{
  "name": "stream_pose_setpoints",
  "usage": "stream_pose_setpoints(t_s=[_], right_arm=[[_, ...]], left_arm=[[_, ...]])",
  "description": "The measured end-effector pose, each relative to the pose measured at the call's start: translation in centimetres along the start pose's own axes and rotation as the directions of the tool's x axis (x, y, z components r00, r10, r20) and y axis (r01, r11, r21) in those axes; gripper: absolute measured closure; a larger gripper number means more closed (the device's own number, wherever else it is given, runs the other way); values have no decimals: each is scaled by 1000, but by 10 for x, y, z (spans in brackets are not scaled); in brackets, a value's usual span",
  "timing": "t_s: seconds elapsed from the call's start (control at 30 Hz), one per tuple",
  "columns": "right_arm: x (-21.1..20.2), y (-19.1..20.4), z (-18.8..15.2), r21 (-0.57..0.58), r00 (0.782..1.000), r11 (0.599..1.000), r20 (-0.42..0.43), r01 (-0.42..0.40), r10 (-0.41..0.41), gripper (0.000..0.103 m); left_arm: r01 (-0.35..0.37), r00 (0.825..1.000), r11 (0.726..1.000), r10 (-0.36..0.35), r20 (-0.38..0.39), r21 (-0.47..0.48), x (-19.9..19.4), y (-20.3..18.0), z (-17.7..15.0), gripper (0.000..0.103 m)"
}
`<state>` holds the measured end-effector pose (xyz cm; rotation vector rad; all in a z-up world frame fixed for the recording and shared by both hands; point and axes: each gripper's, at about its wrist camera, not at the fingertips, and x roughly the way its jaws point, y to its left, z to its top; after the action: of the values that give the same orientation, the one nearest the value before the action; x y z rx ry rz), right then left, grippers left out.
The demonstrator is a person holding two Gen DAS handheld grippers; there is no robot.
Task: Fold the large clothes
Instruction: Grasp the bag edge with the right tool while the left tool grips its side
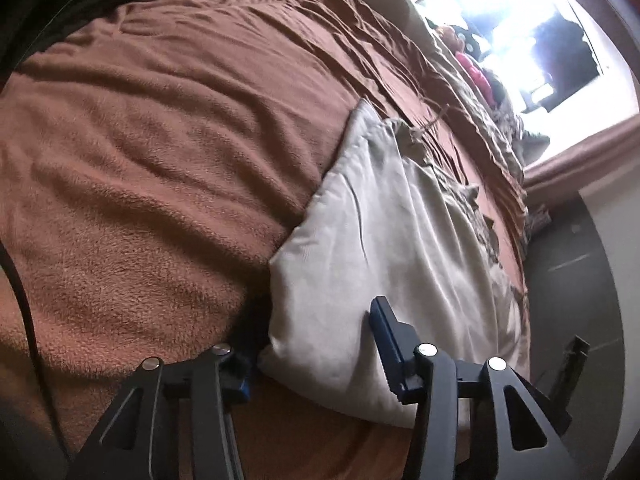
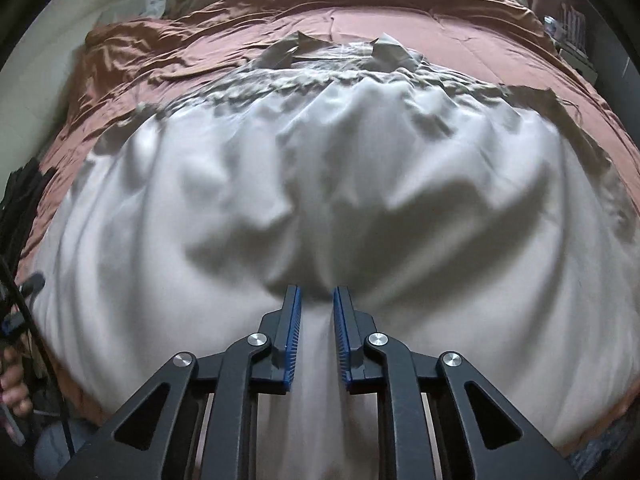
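My right gripper (image 2: 316, 300) has its jaws drawn narrow around a ridge of the white garment (image 2: 320, 184), which lies spread on the brown bedspread (image 2: 120, 60). My left gripper (image 1: 316, 328) straddles its corner half-spread. I judge either could snag the bedspread beneath.

No text, label, brand, number or sign can be read in either view. The fabrics on the bed show no printing. The small objects near the bright window and at the right edge of the bed are too blurred to tell whether they bear any lettering.
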<state>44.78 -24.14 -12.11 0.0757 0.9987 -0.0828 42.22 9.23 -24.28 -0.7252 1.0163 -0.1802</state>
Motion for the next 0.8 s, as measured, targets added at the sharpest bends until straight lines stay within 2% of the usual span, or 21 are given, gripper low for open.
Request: stream_pose_setpoints(t_s=[0.17,0.4,0.67,0.8], right_arm=[[24,-6,31,17,1000,1000,2,-8,8,90],[55,-16,72,54,1000,998,6,-12,11,94],[89,-30,112,82,1000,996,13,-27,26,94],[98,-32,126,75,999,996,29,-41,39,94]], left_arm=[[-29,999,1000,29,29,-12,-1,-2,-3,54],[-75,995,994,80,65,-76,-3,1,-5,67],[-91,994,990,97,54,-107,0,2,-6,68],[-121,989,988,128,69,-96,3,-3,-8,68]])
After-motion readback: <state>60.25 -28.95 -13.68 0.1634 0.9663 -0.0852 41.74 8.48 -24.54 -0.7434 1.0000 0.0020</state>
